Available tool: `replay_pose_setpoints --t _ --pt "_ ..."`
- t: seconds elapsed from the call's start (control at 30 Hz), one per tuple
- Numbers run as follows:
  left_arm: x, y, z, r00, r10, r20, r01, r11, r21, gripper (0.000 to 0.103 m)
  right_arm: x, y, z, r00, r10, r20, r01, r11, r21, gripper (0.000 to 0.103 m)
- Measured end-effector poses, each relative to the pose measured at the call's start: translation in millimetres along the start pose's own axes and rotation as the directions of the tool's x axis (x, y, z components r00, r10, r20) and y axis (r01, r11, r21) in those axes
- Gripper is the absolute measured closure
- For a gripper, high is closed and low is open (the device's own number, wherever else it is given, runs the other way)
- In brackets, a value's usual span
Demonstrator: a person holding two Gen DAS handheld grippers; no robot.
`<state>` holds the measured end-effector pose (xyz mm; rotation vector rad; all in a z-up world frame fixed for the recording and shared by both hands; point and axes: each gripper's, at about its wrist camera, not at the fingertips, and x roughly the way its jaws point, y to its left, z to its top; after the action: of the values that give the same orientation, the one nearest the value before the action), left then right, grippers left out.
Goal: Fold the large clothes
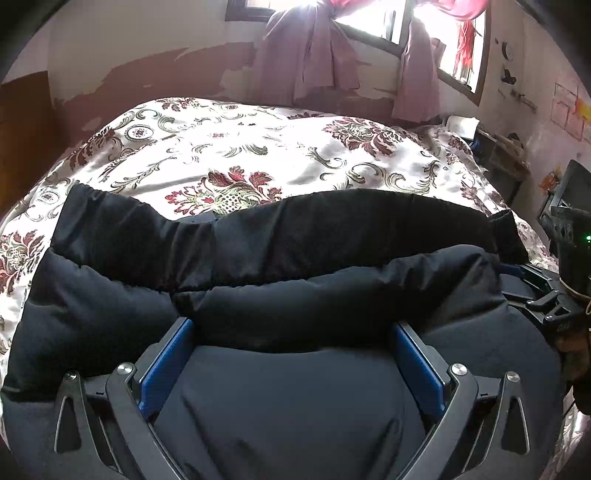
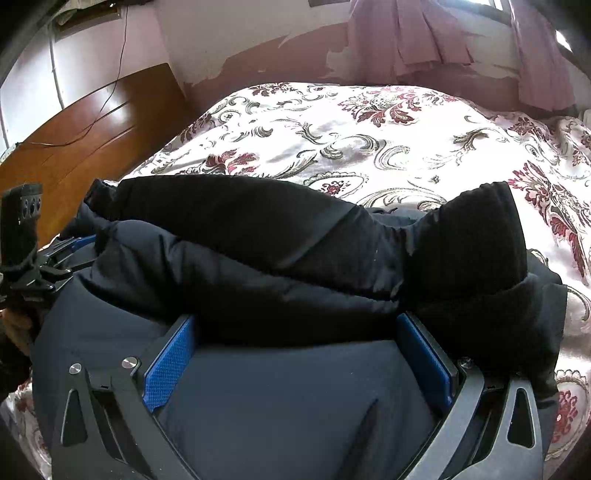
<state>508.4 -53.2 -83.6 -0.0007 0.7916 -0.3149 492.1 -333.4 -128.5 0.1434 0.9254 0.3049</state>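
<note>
Wooden headboard (image 2: 74,140) only in right view; windows (image 1: 369,22) only in left.

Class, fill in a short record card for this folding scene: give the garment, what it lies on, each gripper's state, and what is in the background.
garment: dark padded jacket, bulky, with its sleeves laid across its body
surface: bed with a flowered cover
left gripper: open, blue pads on either side of a jacket fold
right gripper: open, likewise straddling the jacket
gripper positions: side by side at the near edge of the jacket
background: pink curtains at a bright window, wooden headboard
fold stage: partly folded, cannot tell more
</note>
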Motion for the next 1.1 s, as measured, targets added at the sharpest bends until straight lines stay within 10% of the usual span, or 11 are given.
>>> replay_pose_setpoints --t 1.1 --pt "-58 17 -2 0.991 0.085 0.106 -0.081 0.996 -0.039 0.000 -32 8 -6 0.995 -0.073 0.074 0.075 0.997 -0.034 0.001"
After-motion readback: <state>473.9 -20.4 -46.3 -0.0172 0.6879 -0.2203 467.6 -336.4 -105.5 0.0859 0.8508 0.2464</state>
